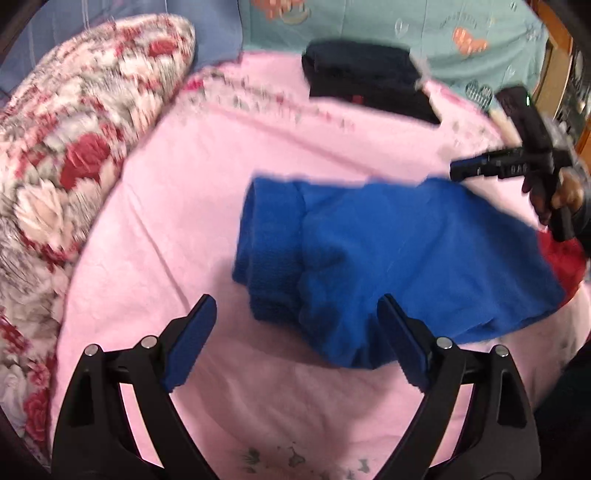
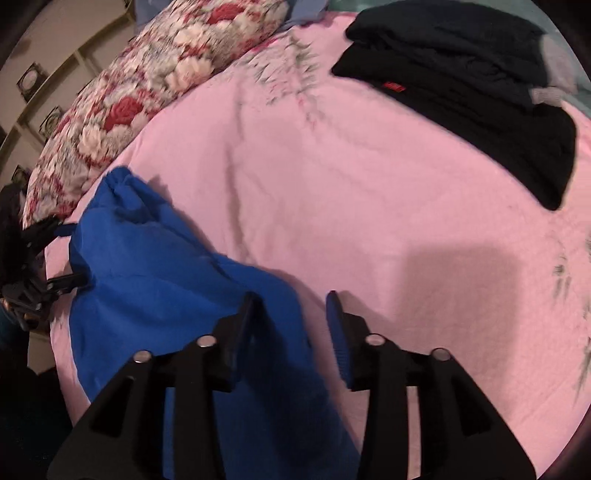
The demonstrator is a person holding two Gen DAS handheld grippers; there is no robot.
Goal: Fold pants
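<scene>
The blue pants (image 1: 388,258) lie folded in a compact bundle on the pink sheet (image 1: 166,221), ribbed waistband at the left end. My left gripper (image 1: 297,317) is open and empty, its jaws wide apart just above the near edge of the pants. In the right wrist view the pants (image 2: 166,295) lie at lower left. My right gripper (image 2: 293,314) is open and empty over their right edge. The right gripper also shows in the left wrist view (image 1: 476,170), above the far right corner of the pants.
A pile of folded dark clothes (image 1: 369,81) (image 2: 472,96) sits at the far side of the sheet. A floral quilt (image 1: 66,147) (image 2: 155,74) runs along the left. Something red (image 1: 565,258) lies past the pants' right end. A teal bedcover (image 1: 406,26) lies beyond.
</scene>
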